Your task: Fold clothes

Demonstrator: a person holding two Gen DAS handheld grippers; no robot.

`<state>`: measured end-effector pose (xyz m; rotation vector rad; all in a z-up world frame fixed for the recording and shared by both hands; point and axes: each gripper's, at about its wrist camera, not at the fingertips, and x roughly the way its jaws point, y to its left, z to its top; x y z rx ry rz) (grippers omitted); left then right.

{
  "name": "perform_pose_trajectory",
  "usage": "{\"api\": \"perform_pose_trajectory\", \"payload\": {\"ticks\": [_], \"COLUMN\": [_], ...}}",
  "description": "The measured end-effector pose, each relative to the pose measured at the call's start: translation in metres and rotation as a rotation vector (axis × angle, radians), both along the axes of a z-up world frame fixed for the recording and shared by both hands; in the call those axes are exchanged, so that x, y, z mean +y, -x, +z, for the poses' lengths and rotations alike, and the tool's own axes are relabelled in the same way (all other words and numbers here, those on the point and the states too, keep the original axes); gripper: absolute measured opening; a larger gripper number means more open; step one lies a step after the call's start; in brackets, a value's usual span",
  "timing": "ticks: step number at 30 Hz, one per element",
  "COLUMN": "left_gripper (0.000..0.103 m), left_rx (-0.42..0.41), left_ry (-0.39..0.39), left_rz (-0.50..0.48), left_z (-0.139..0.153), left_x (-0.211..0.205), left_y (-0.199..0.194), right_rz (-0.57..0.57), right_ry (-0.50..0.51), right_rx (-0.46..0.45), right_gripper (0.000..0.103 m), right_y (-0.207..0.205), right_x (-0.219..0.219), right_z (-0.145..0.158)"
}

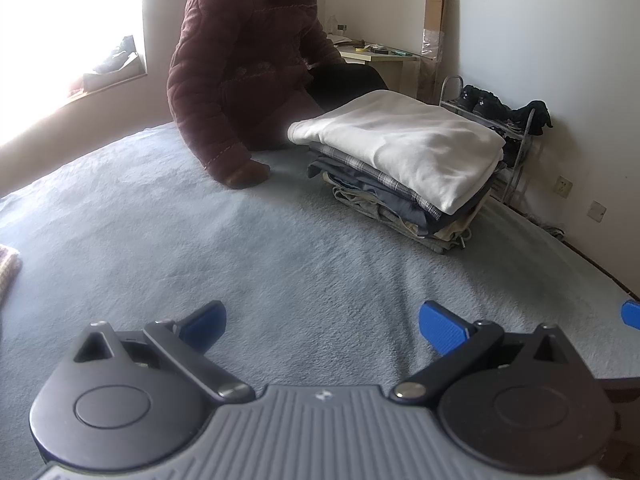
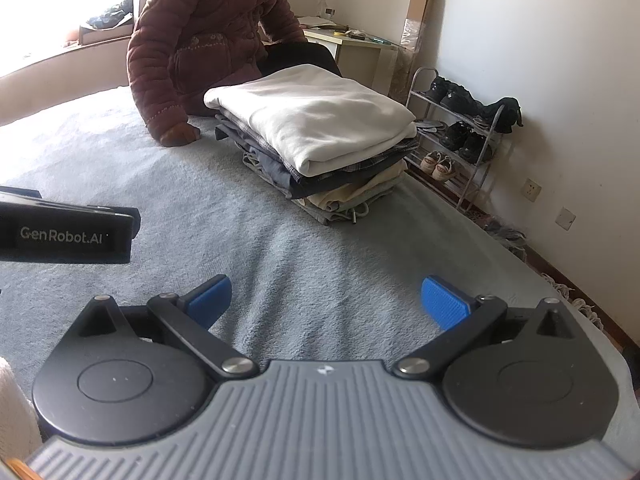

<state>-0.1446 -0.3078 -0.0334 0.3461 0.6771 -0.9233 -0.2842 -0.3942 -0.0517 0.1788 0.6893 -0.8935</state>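
A stack of folded clothes [image 1: 400, 160] [image 2: 316, 140] lies on the grey-blue bed cover [image 1: 240, 240] [image 2: 120, 160], with a white garment [image 1: 408, 140] [image 2: 316, 120] on top. My left gripper [image 1: 322, 326] hovers open over bare cover, well short of the stack, with nothing between its blue pads. My right gripper [image 2: 326, 300] is open too, also empty, with the stack ahead of it. The left gripper's black body [image 2: 68, 232] shows at the left of the right wrist view. A blue pad [image 1: 631, 314] of the right gripper peeks in at the right edge of the left wrist view.
A person in a dark red quilted jacket [image 1: 240, 72] [image 2: 208, 40] sits on the bed behind the stack, one hand [image 2: 180, 134] on the cover. A shoe rack [image 2: 456, 136] [image 1: 504, 128] stands by the wall at the right. A desk [image 2: 352, 42] is behind. A knitted cloth edge [image 1: 8, 272] lies at far left.
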Motion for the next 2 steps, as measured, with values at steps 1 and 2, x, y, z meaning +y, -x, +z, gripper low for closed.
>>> {"api": "perform_pose_trajectory", "payload": {"ticks": [1, 2], "left_gripper": [0.103, 0.103], "left_rx": [0.0, -0.002], "left_ry": [0.001, 0.001], "left_rz": [0.0, 0.001], "left_z": [0.0002, 0.0001], "left_x": [0.0002, -0.0001], "left_y": [-0.0003, -0.0002], "right_rz": [-0.001, -0.002], "right_ry": [-0.001, -0.001], "right_rx": [0.001, 0.0], "right_gripper": [0.102, 0.102], "right_y": [-0.0001, -0.0001], "right_x": [0.0001, 0.0002], "right_z": [-0.0001, 0.0]}}
